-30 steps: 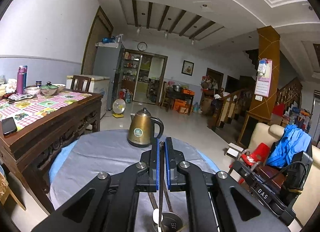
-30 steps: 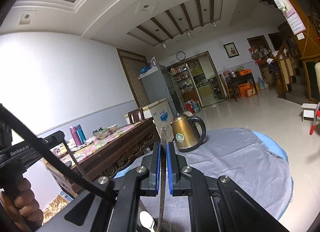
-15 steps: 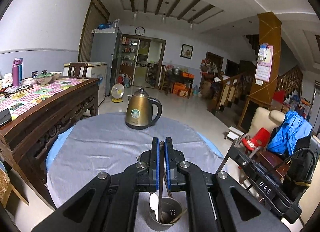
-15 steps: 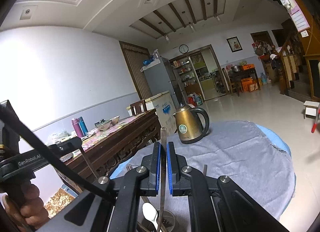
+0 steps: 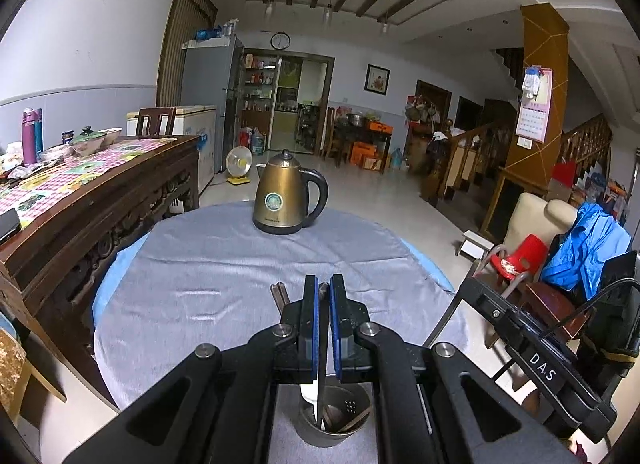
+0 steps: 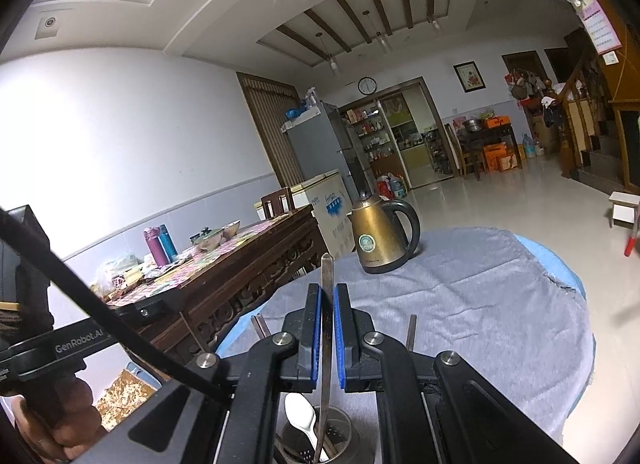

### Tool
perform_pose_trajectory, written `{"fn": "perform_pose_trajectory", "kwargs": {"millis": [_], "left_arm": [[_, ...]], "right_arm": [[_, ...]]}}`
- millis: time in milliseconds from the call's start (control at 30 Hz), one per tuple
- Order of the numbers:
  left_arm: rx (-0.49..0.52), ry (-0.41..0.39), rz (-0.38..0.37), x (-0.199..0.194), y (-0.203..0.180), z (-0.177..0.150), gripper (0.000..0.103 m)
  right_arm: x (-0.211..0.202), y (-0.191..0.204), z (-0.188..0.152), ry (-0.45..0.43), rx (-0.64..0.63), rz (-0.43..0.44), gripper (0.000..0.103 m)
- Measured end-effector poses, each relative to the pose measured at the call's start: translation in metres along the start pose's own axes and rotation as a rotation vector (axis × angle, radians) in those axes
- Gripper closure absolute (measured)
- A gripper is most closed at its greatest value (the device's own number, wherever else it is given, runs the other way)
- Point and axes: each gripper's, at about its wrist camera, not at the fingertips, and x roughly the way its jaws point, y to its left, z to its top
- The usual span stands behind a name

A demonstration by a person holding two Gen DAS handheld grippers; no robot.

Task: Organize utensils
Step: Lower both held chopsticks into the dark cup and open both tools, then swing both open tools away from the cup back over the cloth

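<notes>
A metal utensil holder stands on the grey tablecloth right under both grippers; it also shows in the right wrist view. It holds a white spoon, chopsticks and other utensils. My left gripper is shut on a thin utensil handle that hangs down into the holder. My right gripper is shut on a flat metal utensil whose lower end reaches into the holder.
A bronze kettle stands at the table's far side. A dark wooden table with bowls and bottles lies to the left. A chair with blue clothing and a red stool stand to the right. The other gripper's body is close on the right.
Both grippers have tilted down and lowered toward the holder with their utensils. The holder and the table show more fully now.
</notes>
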Motion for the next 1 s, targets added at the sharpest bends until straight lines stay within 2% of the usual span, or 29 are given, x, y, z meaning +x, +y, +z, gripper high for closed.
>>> {"fn": "perform_pose_trajectory", "kwargs": {"millis": [733,800,867,900,933,1000], "left_arm": [[0.024,0.087,0.016,0.014,-0.005,-0.007,0.098],[0.047,0.086,0.017,0.013,-0.008,-0.007,0.097],[0.061,0.094,0.005,0.013,-0.009,-0.006,0.088],[0.073,0.092,0.005,0.012,-0.010,-0.006,0.088],[0.095,0.072,0.014,0.010,-0.013,-0.004,0.087],[0.145,0.007,0.051,0.002,-0.022,0.002,0.086]], "right_arm": [[0.020,-0.002,-0.008,0.081,0.004,0.013,0.093],[0.024,-0.002,-0.009,0.110,0.007,0.019,0.093],[0.027,-0.006,-0.012,0.148,0.022,0.038,0.093],[0.029,-0.009,-0.014,0.173,0.037,0.056,0.093],[0.033,-0.014,-0.016,0.218,0.062,0.082,0.087],[0.030,-0.025,-0.020,0.254,0.121,0.106,0.085]]}}
